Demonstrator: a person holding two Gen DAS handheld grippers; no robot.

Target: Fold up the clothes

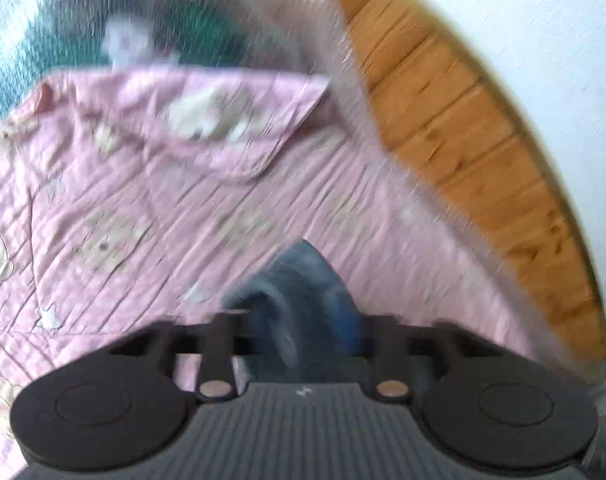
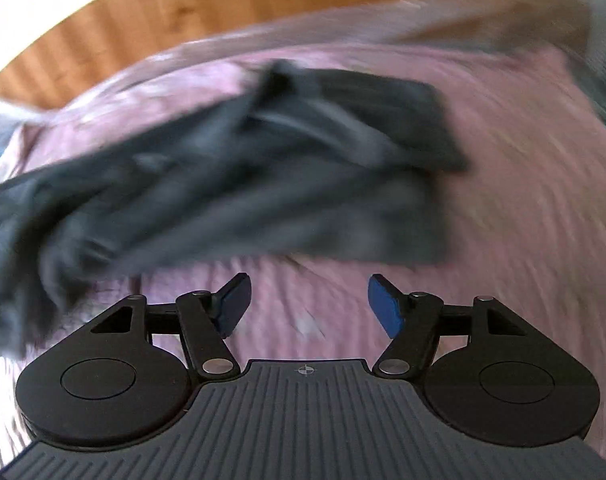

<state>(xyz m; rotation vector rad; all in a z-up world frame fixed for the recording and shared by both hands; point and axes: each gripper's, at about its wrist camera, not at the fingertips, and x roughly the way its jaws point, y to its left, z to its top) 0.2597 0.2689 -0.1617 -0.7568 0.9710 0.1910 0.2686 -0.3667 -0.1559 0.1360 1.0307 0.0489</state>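
Both handheld tools are built alike: a dark grey ribbed plate in the centre, flanked by two rounded black housings, each with a circular recess. On the right gripper (image 2: 307, 306), black linkage arms pinned with silver round-head screws carry two fingers faced with blue pads (image 2: 385, 308), and a small white crosshair mark sits on the plate's front edge. The left gripper (image 1: 303, 320) shows the same black links, silver screws and a faint white mark, though blur softens its detail.
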